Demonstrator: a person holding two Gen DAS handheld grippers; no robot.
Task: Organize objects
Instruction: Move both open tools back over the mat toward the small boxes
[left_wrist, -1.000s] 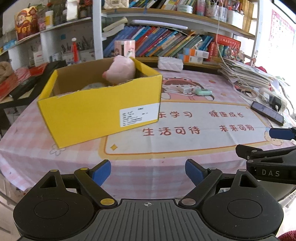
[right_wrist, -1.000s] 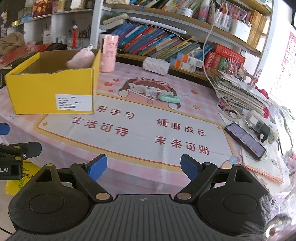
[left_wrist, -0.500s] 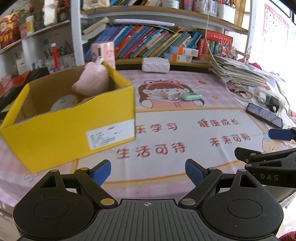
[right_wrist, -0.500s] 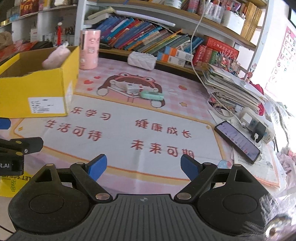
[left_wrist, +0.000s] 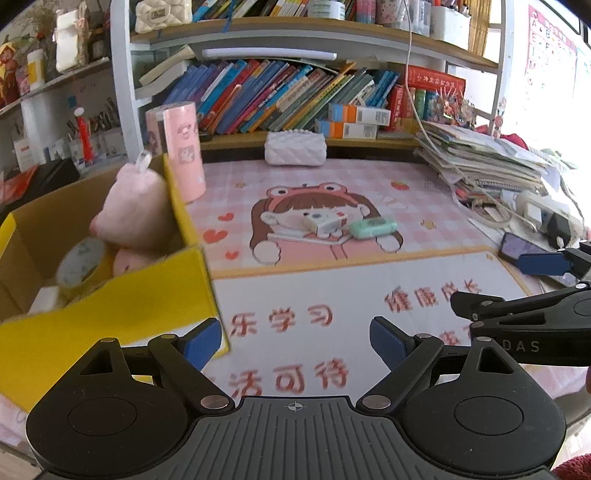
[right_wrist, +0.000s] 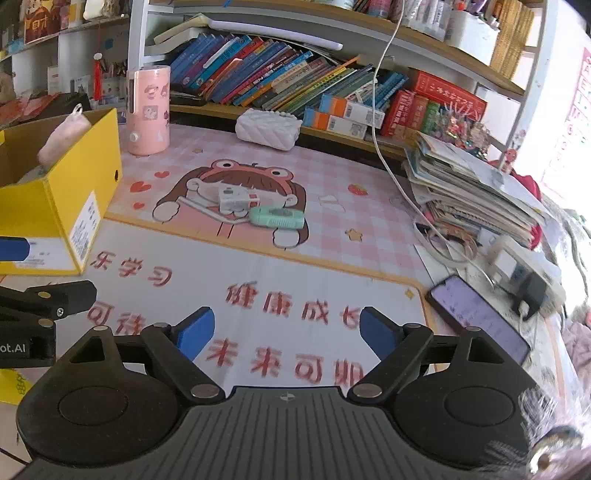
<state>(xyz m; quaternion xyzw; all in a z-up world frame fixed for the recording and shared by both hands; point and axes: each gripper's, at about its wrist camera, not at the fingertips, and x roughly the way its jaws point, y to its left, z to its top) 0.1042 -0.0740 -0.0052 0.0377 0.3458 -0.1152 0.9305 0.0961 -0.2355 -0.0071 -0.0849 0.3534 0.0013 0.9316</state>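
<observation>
A yellow cardboard box (left_wrist: 122, 306) (right_wrist: 66, 206) stands at the table's left. It holds a pink plush toy (left_wrist: 136, 214) (right_wrist: 62, 140) and a tape roll (left_wrist: 81, 264). A small white box (left_wrist: 323, 223) (right_wrist: 234, 199) and a mint green case (left_wrist: 373, 226) (right_wrist: 277, 217) lie side by side mid-table. A pink cylinder (left_wrist: 183, 151) (right_wrist: 147, 110) stands behind the yellow box. My left gripper (left_wrist: 295, 341) is open and empty above the table's front, beside the yellow box. My right gripper (right_wrist: 286, 334) is open and empty, to the right of the left one.
A white quilted pouch (left_wrist: 295, 151) (right_wrist: 267, 127) lies at the back by the bookshelf. A stack of papers (right_wrist: 476, 184) fills the right side. A phone (right_wrist: 480, 319) and a charger block (right_wrist: 528, 277) lie at the right front. The tablecloth (right_wrist: 332, 266) is pink.
Both grippers have moved forward over the table and turned rightward; the yellow box has slid to the left of both views. Both stay open and empty.
</observation>
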